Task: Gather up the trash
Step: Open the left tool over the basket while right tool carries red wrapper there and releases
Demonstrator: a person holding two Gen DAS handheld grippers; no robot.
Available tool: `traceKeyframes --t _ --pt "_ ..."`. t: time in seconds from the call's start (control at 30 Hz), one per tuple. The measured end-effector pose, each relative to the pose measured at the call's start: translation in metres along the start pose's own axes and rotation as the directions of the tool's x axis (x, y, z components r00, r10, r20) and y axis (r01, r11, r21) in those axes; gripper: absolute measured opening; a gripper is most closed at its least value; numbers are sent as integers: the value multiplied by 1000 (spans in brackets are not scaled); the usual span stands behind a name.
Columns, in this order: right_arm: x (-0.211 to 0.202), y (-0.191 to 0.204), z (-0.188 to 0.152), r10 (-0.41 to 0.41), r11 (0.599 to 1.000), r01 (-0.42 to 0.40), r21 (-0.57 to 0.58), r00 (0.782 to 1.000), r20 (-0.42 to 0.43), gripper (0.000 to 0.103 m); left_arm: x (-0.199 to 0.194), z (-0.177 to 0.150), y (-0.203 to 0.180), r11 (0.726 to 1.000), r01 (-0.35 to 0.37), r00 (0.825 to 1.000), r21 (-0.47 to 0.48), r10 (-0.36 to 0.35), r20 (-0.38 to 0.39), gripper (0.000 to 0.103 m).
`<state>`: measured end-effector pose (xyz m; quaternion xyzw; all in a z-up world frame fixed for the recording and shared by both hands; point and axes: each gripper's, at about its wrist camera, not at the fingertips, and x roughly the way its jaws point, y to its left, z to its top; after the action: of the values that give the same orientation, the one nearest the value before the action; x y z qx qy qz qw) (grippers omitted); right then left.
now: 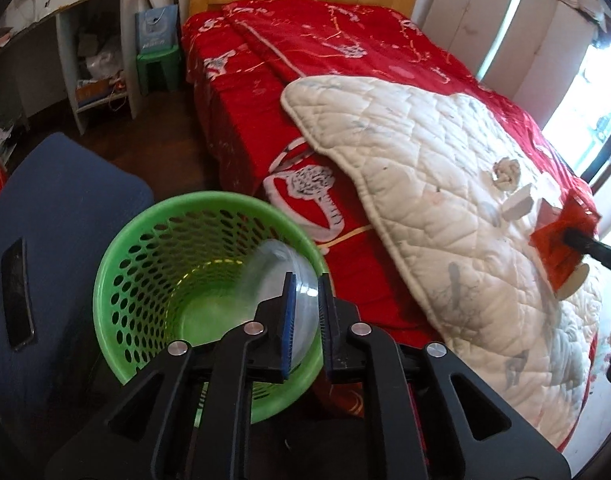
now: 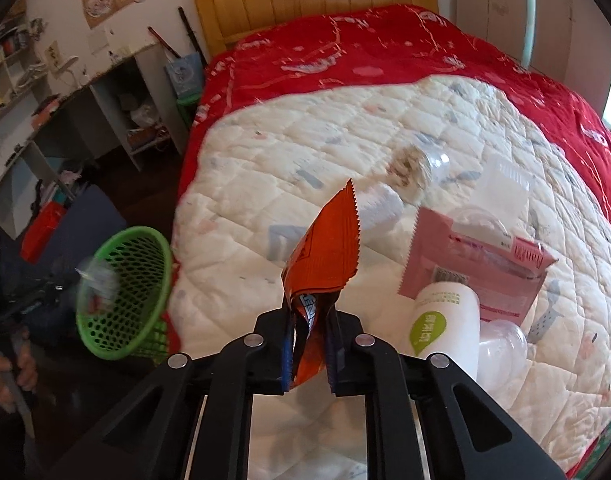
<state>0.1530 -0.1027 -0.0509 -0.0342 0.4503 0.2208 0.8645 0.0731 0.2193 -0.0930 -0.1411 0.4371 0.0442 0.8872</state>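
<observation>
Orange snack wrapper [image 2: 321, 240]: thin crinkly foil, light, limp, likely slippery; pinched at lower end, rest stands above quilt [image 2: 265, 168]. Right gripper [image 2: 310, 316] closed on it; a hold deeper than the edge looks safer.

Clear plastic cup [image 1: 281, 284]: light, thin-walled, crushable, slick. Left gripper [image 1: 305, 292] clamped across its wall, over green mesh basket [image 1: 145, 240].

Remaining on quilt: white bottle [image 2: 445, 328], pink packet [image 2: 477, 268], crumpled tissue [image 1: 505, 174].

- Left wrist view looked steeply down along its jaws into the basket [image 1: 209, 280], close.
- Right wrist view looked down over the quilt [image 2: 305, 152].
- Both shared bed [image 1: 305, 40], quilt, basket.
</observation>
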Motion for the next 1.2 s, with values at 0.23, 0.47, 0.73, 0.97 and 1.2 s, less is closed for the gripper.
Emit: traceKeyframes --t 0.23,0.47,0.73,0.97,1.2 --pt "-17 36 10 93 995 -91 -51 995 29 13 -8 -6 13 998 -28 1000 -47 29 8 44" --pt "-5 97 21 191 973 -190 -127 982 -6 13 -35 -13 27 995 -77 995 -69 81 55 62" --pt "41 175 19 271 940 -288 -184 956 -113 14 -69 -30 53 987 -122 986 -106 133 105 70" --pt "93 236 14 316 920 -355 -165 923 -220 21 -83 -42 83 974 -138 979 -182 162 127 74" --pt "112 278 8 332 908 -380 -178 910 -248 43 -80 -52 100 962 -128 981 -239 159 114 74"
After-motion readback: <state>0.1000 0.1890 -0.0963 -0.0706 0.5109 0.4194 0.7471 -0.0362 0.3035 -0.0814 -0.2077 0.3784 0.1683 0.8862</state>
